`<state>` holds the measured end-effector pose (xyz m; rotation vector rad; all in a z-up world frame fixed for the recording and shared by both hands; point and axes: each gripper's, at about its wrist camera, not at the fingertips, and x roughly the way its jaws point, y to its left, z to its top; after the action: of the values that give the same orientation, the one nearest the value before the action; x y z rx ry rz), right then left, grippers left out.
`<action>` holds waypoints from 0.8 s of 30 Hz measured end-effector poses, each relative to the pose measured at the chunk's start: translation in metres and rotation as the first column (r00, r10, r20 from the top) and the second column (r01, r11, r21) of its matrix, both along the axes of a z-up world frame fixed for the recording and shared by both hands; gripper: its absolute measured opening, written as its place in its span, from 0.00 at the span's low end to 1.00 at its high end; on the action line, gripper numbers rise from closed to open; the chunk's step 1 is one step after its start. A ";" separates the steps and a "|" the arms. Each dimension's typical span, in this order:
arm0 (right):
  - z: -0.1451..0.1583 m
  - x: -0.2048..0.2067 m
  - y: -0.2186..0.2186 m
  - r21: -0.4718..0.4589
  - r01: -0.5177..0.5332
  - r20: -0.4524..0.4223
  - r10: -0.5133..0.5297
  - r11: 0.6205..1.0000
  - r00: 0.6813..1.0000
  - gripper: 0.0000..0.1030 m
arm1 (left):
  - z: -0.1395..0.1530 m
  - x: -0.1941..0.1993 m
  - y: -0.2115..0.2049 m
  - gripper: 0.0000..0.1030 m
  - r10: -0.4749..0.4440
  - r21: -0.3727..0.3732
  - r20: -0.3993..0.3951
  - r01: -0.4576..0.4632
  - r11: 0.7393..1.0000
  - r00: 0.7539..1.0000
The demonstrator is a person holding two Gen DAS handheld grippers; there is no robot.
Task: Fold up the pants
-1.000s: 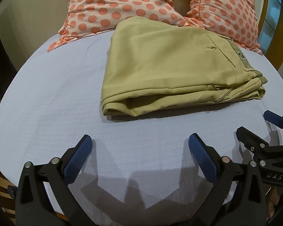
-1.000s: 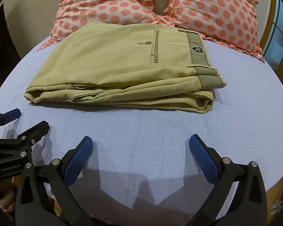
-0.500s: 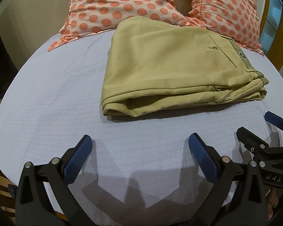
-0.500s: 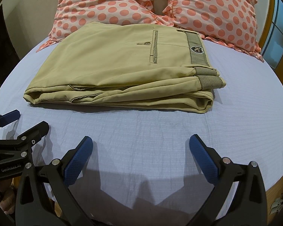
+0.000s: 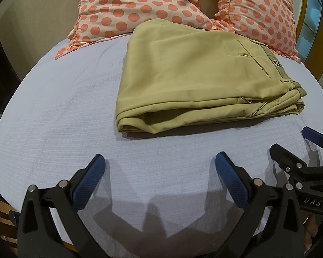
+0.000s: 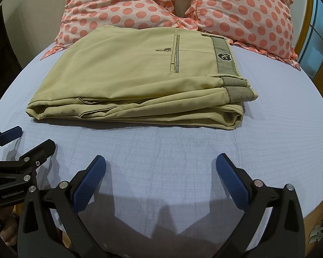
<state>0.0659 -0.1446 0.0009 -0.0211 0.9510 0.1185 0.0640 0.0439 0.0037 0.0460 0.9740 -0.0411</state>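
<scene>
Khaki pants point(image 5: 193, 73) lie folded into a flat rectangular stack on the light blue bed sheet point(image 5: 64, 107), with the back pocket and waistband on top at the right; they also show in the right wrist view point(image 6: 135, 79). My left gripper point(image 5: 159, 172) is open and empty, low over the sheet in front of the stack's left part. My right gripper point(image 6: 161, 169) is open and empty, in front of the stack's middle. Each gripper shows at the edge of the other's view: the right one point(image 5: 299, 148) and the left one point(image 6: 25, 139).
Two pink pillows with orange dots point(image 6: 127, 6) point(image 6: 245, 10) lean behind the pants at the head of the bed. A wooden bed frame and window point(image 6: 318, 40) are at the right. The sheet's front edge runs just under the grippers.
Both grippers have drawn back a little and stay open; the pants lie unchanged.
</scene>
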 end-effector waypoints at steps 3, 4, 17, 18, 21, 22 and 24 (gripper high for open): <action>0.000 0.000 0.000 0.000 0.000 0.001 0.000 1.000 1.000 0.99 | 0.000 0.000 0.000 0.98 0.000 0.000 0.000 0.000 1.000 1.000; 0.000 0.000 0.000 0.000 0.000 0.001 0.000 1.000 1.000 0.99 | 0.000 0.000 0.000 0.98 0.000 0.000 0.000 0.000 1.000 1.000; 0.000 0.000 0.000 0.000 0.000 0.000 0.000 1.000 1.000 0.99 | -0.001 0.002 0.001 0.98 0.000 0.000 -0.011 0.000 1.000 1.000; 0.000 0.000 0.000 0.000 0.000 0.001 0.000 1.000 1.000 0.99 | -0.001 0.002 0.001 0.98 0.000 0.000 -0.011 0.000 1.000 1.000; 0.000 0.000 0.000 0.000 0.000 0.001 0.000 1.000 1.000 0.99 | -0.001 0.002 0.001 0.98 0.000 -0.001 -0.012 0.000 1.000 1.000; 0.000 0.000 0.000 0.000 0.000 0.002 0.000 1.000 1.000 0.99 | -0.001 0.002 0.001 0.98 0.001 0.000 -0.012 -0.001 1.000 1.000; 0.000 0.000 0.000 0.000 0.000 0.002 0.000 1.000 1.000 0.99 | -0.001 0.002 0.001 0.98 0.001 0.000 -0.012 -0.001 1.000 1.000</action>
<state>0.0659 -0.1450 0.0006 -0.0212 0.9495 0.1186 0.0659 0.0449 0.0031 0.0451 0.9856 -0.0410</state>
